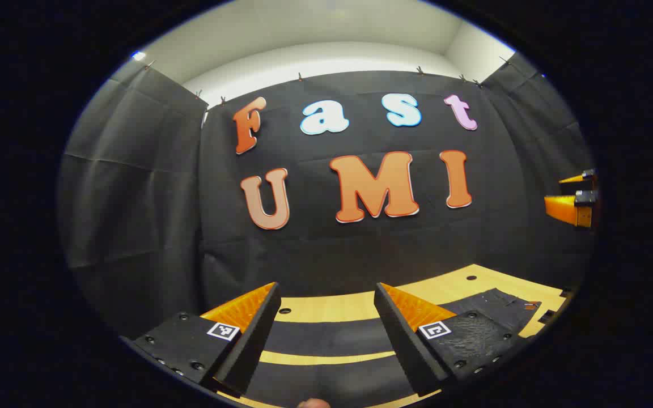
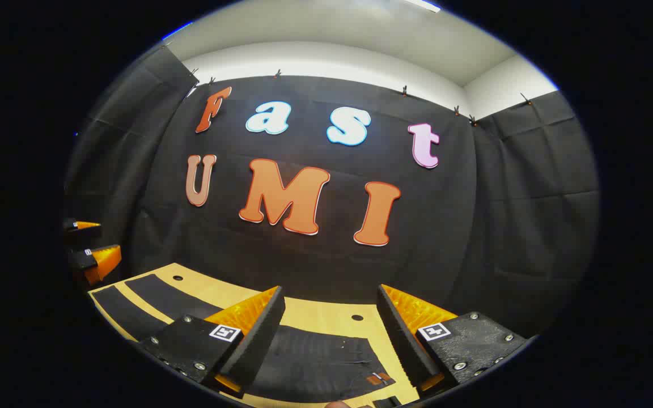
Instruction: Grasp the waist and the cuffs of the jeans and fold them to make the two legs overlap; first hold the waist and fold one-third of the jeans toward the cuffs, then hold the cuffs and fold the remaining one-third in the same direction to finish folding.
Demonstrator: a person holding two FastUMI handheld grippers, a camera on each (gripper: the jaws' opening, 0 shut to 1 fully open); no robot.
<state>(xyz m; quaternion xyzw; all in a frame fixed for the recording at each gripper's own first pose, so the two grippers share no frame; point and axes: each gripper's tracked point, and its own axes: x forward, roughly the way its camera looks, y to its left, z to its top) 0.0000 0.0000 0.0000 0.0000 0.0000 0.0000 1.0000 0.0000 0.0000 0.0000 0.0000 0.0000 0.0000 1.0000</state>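
Observation:
Black jeans lie flat on the light wooden table. In the left gripper view the two legs run as dark strips below my fingers, with a band of wood between them, and the waist end is off to the right. My left gripper hovers open above the legs. In the right gripper view the waist with its brown patch lies under my open right gripper, and the legs stretch away to the left. Neither gripper touches the cloth.
Each gripper is seen from the other: the right gripper at the far right, the left gripper at the far left, both above the table. Small holes dot the tabletop. The black cloth wall stands close behind the table's far edge.

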